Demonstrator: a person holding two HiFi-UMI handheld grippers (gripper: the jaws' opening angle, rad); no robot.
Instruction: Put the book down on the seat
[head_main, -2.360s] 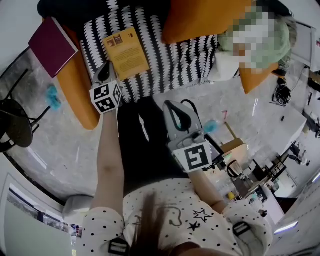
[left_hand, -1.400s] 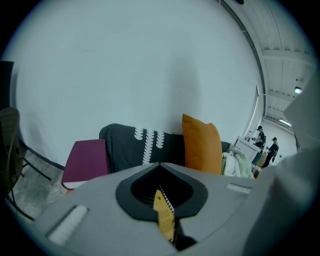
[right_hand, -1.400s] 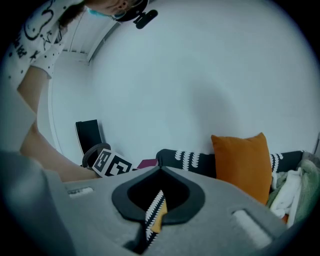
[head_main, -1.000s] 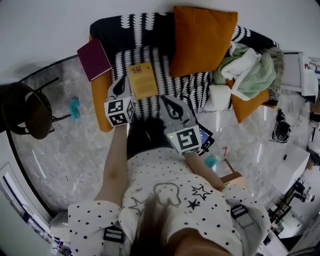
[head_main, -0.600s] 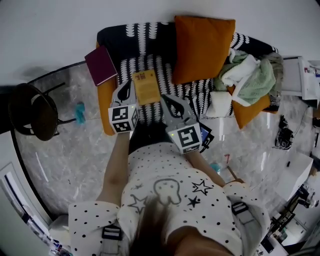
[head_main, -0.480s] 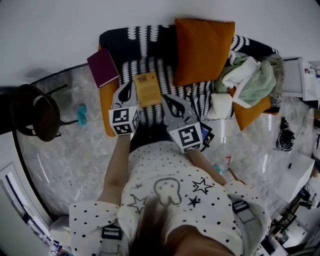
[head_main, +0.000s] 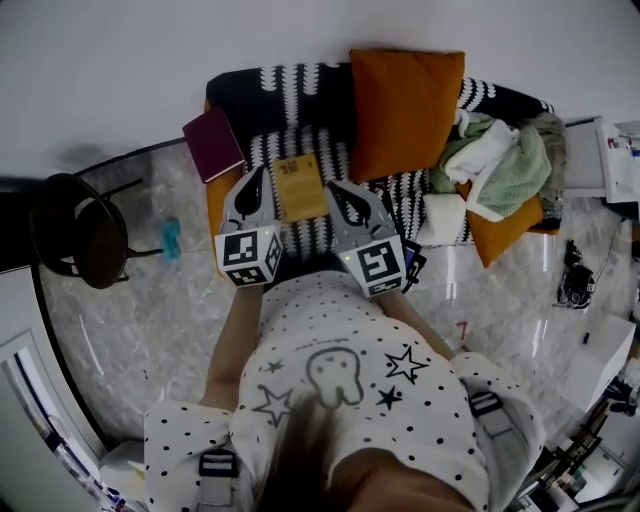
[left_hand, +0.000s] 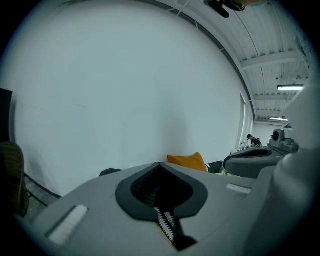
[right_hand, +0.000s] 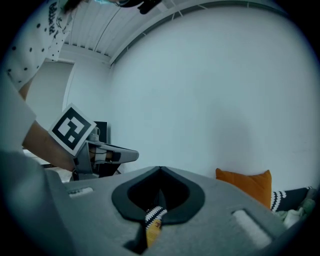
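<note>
Cushion (head_main: 405, 110) and clothes (head_main: 495, 160) crowd seat (head_main: 335, 165) beside book (head_main: 300, 187).

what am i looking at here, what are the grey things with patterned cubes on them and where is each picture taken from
A person holds a hand-held gripper in each hand: left gripper and right gripper. The cubes are part of them. The overhead picture comes from a camera on the person's head. The other two come from cameras riding on each gripper, looking along its fingers. Both pairs are shut and empty. The yellow book lies on the patterned sofa seat, a maroon book on the armrest.
</note>
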